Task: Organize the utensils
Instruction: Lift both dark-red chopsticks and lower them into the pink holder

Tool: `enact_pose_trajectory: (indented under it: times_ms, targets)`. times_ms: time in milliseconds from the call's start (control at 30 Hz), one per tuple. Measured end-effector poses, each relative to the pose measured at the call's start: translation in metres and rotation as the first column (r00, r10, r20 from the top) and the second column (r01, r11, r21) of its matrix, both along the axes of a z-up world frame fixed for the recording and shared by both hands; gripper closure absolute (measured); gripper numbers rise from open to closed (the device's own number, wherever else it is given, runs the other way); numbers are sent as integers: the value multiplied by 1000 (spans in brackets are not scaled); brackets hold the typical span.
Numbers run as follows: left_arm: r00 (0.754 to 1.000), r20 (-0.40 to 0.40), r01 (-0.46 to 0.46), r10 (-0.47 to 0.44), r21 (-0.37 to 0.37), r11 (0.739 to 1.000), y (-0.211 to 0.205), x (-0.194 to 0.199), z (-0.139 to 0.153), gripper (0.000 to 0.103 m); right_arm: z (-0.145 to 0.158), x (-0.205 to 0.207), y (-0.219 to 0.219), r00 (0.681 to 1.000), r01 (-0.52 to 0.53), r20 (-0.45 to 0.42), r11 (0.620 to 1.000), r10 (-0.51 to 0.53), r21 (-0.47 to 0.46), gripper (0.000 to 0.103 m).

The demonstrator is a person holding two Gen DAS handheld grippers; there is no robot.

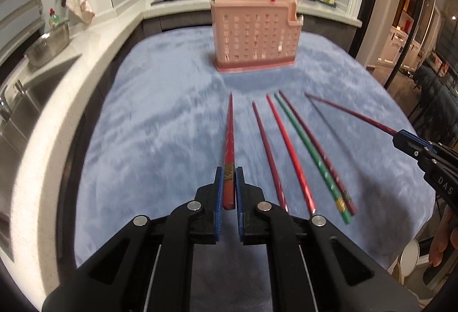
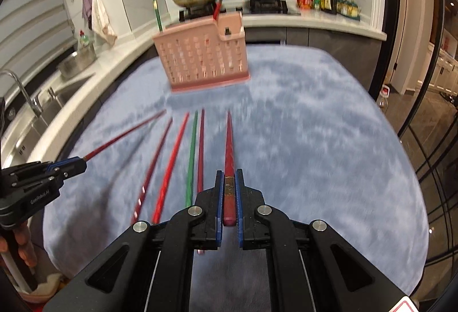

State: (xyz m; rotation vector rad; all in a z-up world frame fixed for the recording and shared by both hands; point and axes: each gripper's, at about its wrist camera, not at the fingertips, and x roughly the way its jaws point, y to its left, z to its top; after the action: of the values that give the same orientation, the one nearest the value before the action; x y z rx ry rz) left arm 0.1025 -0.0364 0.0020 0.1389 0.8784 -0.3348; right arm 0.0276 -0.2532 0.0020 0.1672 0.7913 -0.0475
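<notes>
Two chopsticks: we are clamping one in each hand-held gripper, left [image 1: 229, 183] and right [image 2: 229, 183]; we are keeping tips aimed at the pink holder [image 1: 254, 34].

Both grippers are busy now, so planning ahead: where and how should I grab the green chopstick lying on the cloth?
Grip the green chopstick at its thick, gold-banded near end, coming from above with the jaws across its width. It lies flat between red chopsticks that sit close, so a steep approach looks safest.
</notes>
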Motion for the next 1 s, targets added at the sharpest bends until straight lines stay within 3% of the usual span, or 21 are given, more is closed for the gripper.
enact_pose_trajectory:
  times_ms: [400, 1000]
  targets:
    - [990, 135, -18, 27, -62, 998, 2, 23, 61, 96, 54, 20, -4, 992, -14, 128, 1000, 15, -5, 96]
    - [954, 297, -11, 46, -118, 993, -5, 62, 138, 96, 117, 57, -24, 963, -12, 270, 999, -2, 48, 96]
